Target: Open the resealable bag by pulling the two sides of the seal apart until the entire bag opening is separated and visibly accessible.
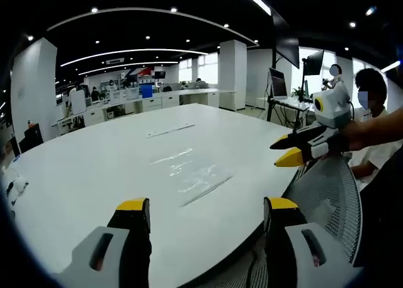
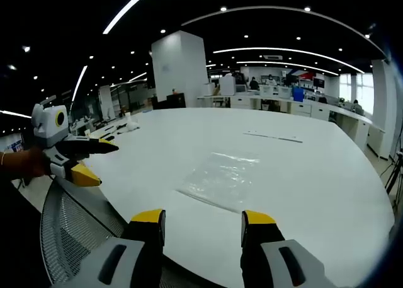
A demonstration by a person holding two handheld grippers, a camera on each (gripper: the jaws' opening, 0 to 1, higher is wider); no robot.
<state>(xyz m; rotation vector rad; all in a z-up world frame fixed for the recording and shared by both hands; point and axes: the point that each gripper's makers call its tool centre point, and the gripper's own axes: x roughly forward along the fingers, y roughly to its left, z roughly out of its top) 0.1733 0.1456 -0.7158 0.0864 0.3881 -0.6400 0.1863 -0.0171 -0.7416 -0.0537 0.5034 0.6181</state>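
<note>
A clear resealable bag (image 1: pixel 196 176) lies flat on the white table (image 1: pixel 94 174), its seal shut as far as I can tell. In the left gripper view my left gripper (image 1: pixel 206 206) hangs open over the table's near edge, short of the bag, nothing between its yellow-tipped jaws. The right gripper (image 1: pixel 275 155) reaches in from the right, open and held by a hand above the table edge. In the right gripper view the bag (image 2: pixel 230 174) lies just beyond my open right gripper (image 2: pixel 203 217). The left gripper (image 2: pixel 107 165) shows at the left, open and clear of the bag.
A grey mesh chair back (image 1: pixel 327 200) (image 2: pixel 75 225) stands against the table's near edge. A thin pale strip (image 1: pixel 171 130) (image 2: pixel 274 137) lies farther out on the table. Small items (image 1: pixel 16 187) sit at its far edge. A person (image 1: pixel 374 130) sits at the right; office desks stand behind.
</note>
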